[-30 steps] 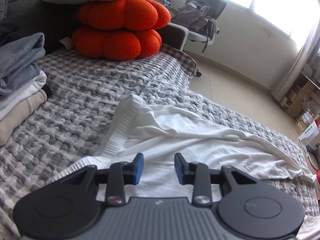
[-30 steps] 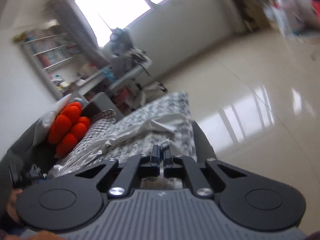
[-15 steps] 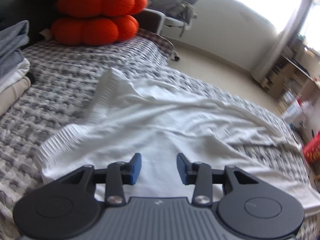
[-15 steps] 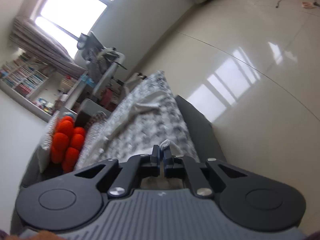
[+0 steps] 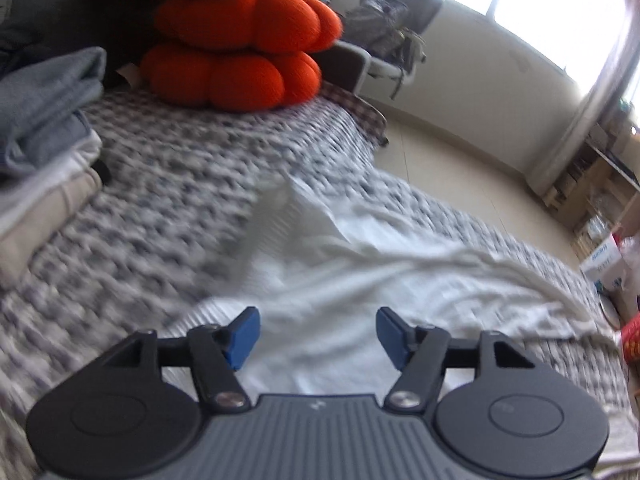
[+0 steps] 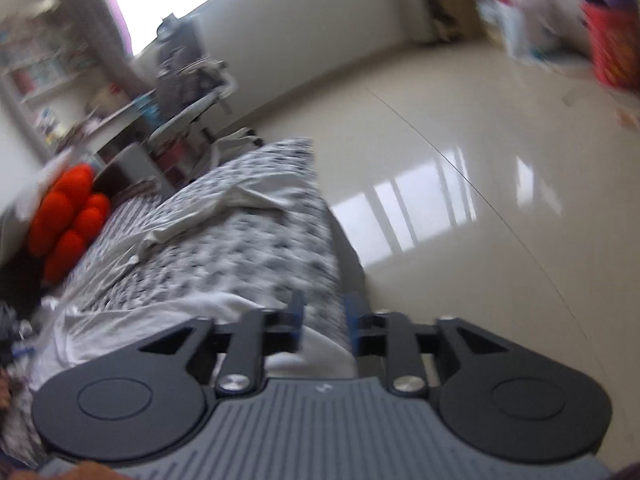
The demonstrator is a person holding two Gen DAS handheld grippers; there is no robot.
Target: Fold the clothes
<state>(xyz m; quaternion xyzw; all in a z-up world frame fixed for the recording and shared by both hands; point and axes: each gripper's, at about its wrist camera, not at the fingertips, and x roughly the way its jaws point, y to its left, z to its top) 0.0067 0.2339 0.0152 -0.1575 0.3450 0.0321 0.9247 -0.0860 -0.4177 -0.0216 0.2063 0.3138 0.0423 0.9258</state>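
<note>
A white garment [image 5: 360,280] lies spread and rumpled on the grey checked bed cover [image 5: 180,184]. My left gripper [image 5: 316,334] is open wide and empty, just above the garment's near part. My right gripper [image 6: 323,316] is open by a narrow gap and empty, at the bed's near corner, with white cloth [image 6: 168,320] lying below and left of it. The garment's far part [image 6: 240,204] shows farther up the bed in the right wrist view.
Two orange pumpkin cushions [image 5: 240,52] under a white pillow sit at the bed's head. A pile of folded clothes [image 5: 40,132] lies at the left. An office chair [image 5: 392,36], shelves and a red basket [image 6: 612,48] stand on the glossy floor [image 6: 480,160].
My right gripper was shut on a bit of white cloth and has opened and let it go. My left gripper has opened wider. Both views have shifted and are blurred.
</note>
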